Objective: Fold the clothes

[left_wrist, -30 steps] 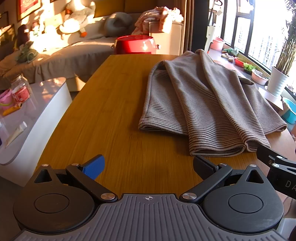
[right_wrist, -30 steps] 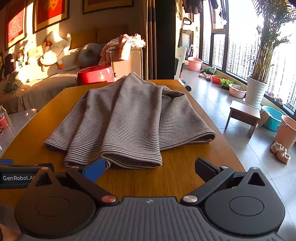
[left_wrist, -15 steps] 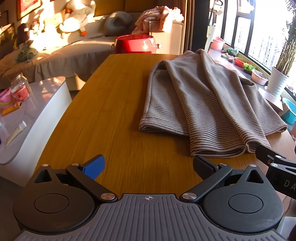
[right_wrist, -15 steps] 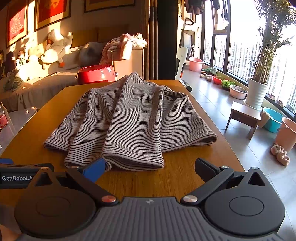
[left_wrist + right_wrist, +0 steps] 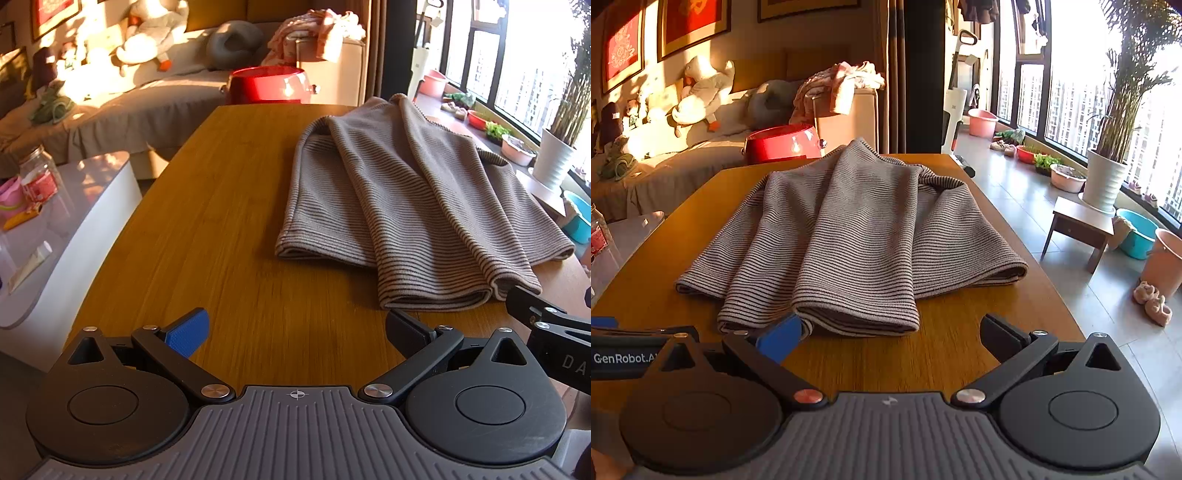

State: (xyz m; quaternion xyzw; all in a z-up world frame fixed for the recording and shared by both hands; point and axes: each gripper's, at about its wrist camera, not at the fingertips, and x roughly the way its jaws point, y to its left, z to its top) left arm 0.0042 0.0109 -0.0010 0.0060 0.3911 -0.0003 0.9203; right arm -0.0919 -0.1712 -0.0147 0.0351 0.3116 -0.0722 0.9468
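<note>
Two grippers sit at the near edge of a wooden table (image 5: 229,206), both w/ jaws spread wide and nothing between them. Going L to R in the left wrist view: a white side table (image 5: 92,206) w/ a glass jar (image 5: 38,177) stands off the table's left side; the left gripper (image 5: 295,330) hovers over bare wood, blue pad on its left finger, black pad on the right; the striped garment (image 5: 413,206) lies further right and ahead, well apart from this gripper's tips; part of the right gripper shows at the far right edge, near the cloth's closest corner. Right wrist view: the left gripper's body, marked GenRobot, is at the left edge; the right gripper (image 5: 890,336) is centred on the garment (image 5: 857,236), its blue-padded finger just at the near folded hem, touching or not I can't tell; black finger over bare wood. Garment is loosely folded lengthwise, several layers overlapping, flat on the tabletop (image 5: 953,354). Beyond the far end: a red pot (image 5: 783,142); a potted plant (image 5: 1108,177) by the window on the right.
</note>
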